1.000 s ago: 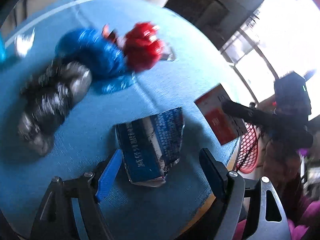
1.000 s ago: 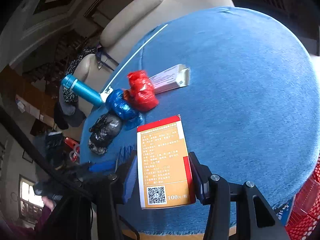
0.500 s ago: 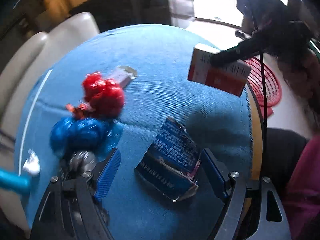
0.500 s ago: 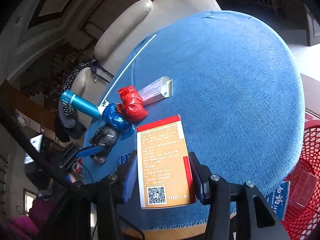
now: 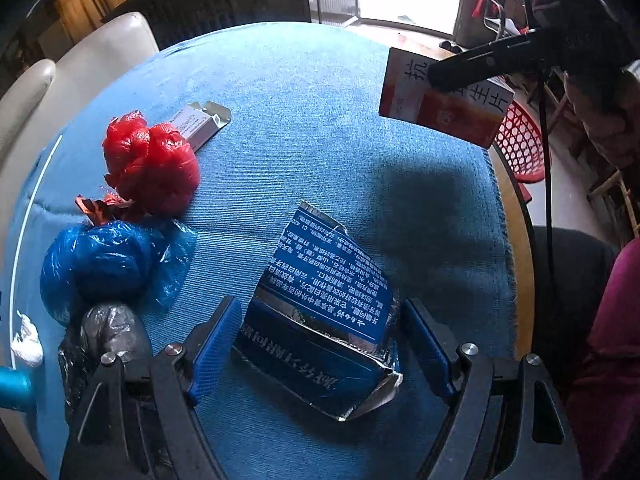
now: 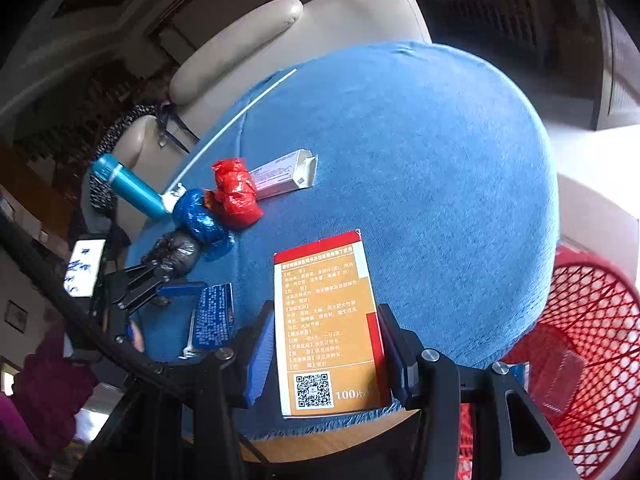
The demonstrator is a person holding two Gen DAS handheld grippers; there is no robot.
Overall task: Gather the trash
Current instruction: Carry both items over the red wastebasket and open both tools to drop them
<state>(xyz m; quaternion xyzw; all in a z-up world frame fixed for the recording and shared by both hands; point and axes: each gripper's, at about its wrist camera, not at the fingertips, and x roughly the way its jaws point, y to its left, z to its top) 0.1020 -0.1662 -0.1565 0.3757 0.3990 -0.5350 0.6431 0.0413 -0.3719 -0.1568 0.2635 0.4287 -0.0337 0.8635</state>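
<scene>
Two grips are managed: right gripper jaws pinching the orange box, left gripper jaws spread astride the blue carton, to be centred before closing.

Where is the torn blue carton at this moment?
The torn blue carton lies on the blue tablecloth between the open fingers of the left gripper, right of the blue bag.

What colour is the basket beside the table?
Red basket, best seen in the right wrist view.
</scene>
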